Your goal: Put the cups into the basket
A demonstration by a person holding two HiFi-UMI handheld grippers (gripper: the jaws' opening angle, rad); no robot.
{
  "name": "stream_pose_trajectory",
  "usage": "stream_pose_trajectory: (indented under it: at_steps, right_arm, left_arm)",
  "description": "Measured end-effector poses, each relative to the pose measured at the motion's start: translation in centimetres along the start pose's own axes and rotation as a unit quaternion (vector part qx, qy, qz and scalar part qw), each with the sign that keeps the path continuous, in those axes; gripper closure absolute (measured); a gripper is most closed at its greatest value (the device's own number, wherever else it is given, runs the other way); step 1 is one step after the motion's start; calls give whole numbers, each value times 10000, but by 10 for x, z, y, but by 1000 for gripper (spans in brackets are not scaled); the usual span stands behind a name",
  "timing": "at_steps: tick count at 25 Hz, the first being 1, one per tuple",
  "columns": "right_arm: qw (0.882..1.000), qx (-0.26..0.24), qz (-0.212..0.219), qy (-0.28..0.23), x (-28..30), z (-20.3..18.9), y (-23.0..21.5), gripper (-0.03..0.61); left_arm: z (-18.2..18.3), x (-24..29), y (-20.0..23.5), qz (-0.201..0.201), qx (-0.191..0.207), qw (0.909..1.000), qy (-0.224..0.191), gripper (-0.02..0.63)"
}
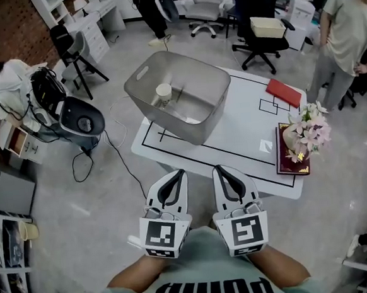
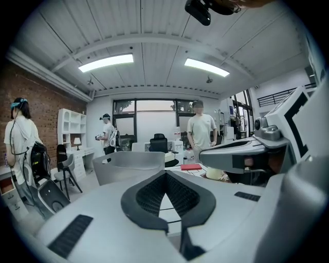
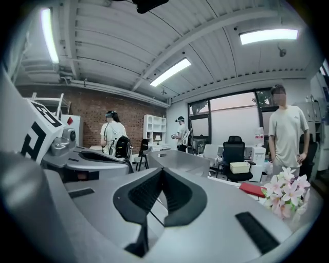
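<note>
On the white table (image 1: 245, 126), a grey translucent basket (image 1: 210, 118) is sitting toward the far left corner, and one pale cup (image 1: 163, 92) is standing upright inside it, close to its far left wall. A pale patch is showing low in the basket nearer its front wall; whether that is another cup or only glare I cannot tell. From both gripper views only the basket's outer wall and rim are showing, so whatever it is holding is hiding behind them. Well short of the basket, off the table's near edge, the left gripper (image 1: 179, 173) and the right gripper (image 1: 219, 169) are hovering side by side, pointing toward the basket and lying almost level. Each one's jaws are meeting at the tips with nothing between them. The person's forearms are running off the bottom of the head view.
</note>
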State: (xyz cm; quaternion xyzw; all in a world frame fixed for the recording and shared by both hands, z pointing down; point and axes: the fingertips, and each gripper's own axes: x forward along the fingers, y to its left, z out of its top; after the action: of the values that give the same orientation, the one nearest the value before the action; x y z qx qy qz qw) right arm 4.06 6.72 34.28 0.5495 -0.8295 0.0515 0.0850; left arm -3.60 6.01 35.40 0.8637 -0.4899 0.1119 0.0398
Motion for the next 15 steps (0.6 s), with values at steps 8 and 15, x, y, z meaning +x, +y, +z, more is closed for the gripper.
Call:
stream_pose_trajectory:
  at_steps: [8, 15]
  right_arm:
    - [9990, 124, -382, 172, 11, -18, 16, 566]
    - [9983, 106, -510, 272, 20, -20, 29, 568]
  left_arm:
    - [-13, -4, 25, -244, 39, 9997, 26, 607]
    - [-18, -5, 38, -427, -5, 9991, 47, 607]
